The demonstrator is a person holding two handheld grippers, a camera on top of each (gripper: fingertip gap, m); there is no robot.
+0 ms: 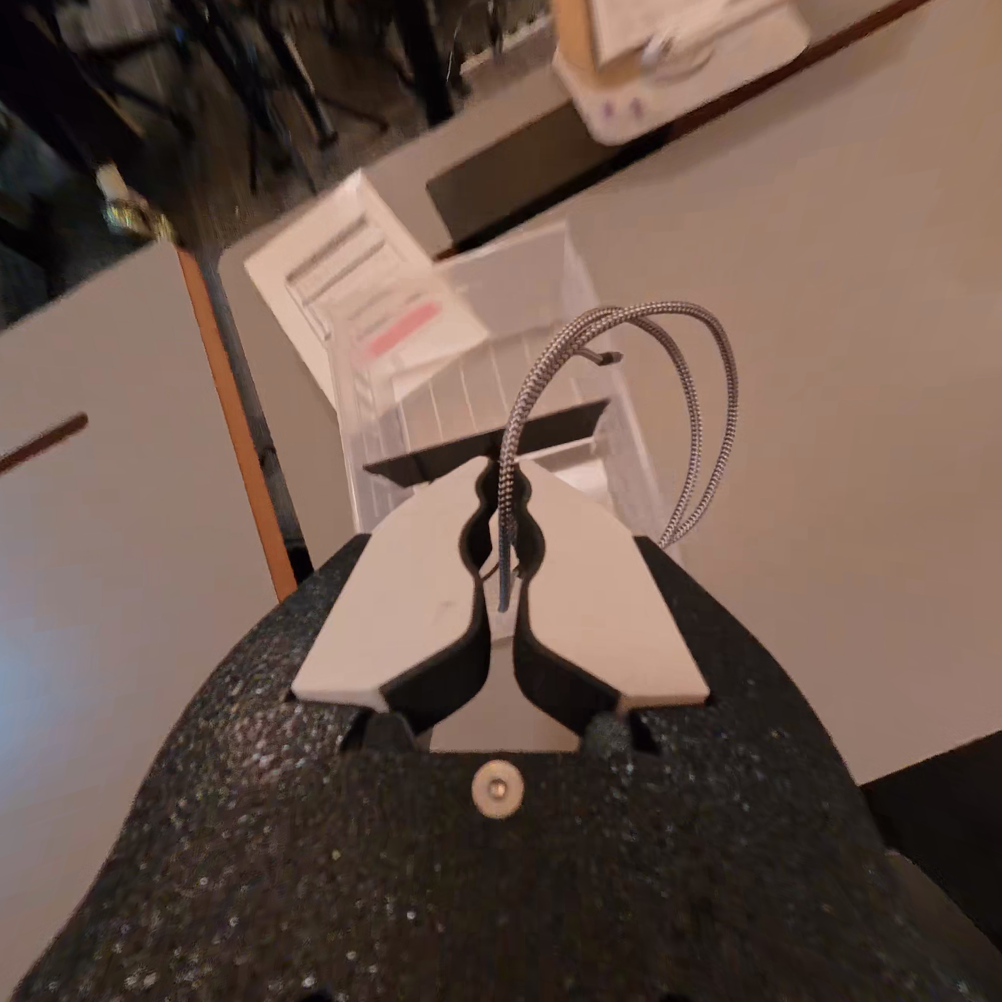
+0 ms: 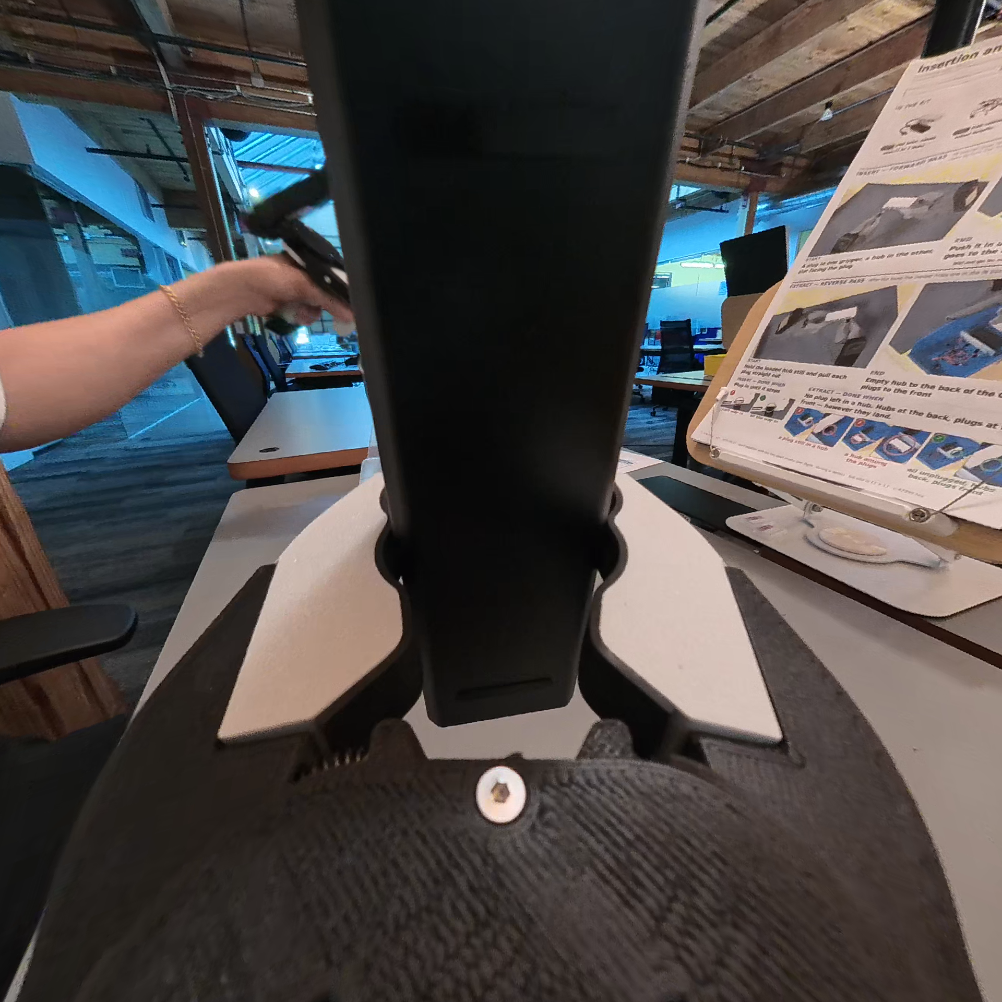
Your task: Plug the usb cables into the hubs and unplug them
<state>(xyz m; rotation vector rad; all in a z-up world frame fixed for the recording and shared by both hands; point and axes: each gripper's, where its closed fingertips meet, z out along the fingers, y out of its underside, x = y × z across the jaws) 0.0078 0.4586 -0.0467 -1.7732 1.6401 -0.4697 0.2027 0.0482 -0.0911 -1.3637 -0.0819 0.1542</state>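
Pinching a braided grey cable [image 1: 507, 504] between nearly closed jaws, the left gripper [image 1: 501, 477] hangs over a clear bin [image 1: 488, 401] on the table [image 1: 786, 325], probably so the cord loops free for plugging. The right gripper [image 2: 501, 520] clamps a black hub [image 2: 499, 379] upright, likely to keep its ports reachable. Far left, the person's hand [image 2: 260, 303] carries the other gripper; an instruction sheet [image 2: 878, 325] stands right.

The left gripper [image 1: 501, 482] is closed on a grey braided cable [image 1: 650, 347], pinched between its white fingers [image 1: 412, 585]. The cable loops upward and right. Beyond lies a clear plastic bin [image 1: 488, 390] on a pale table [image 1: 813, 325]. View blurred.
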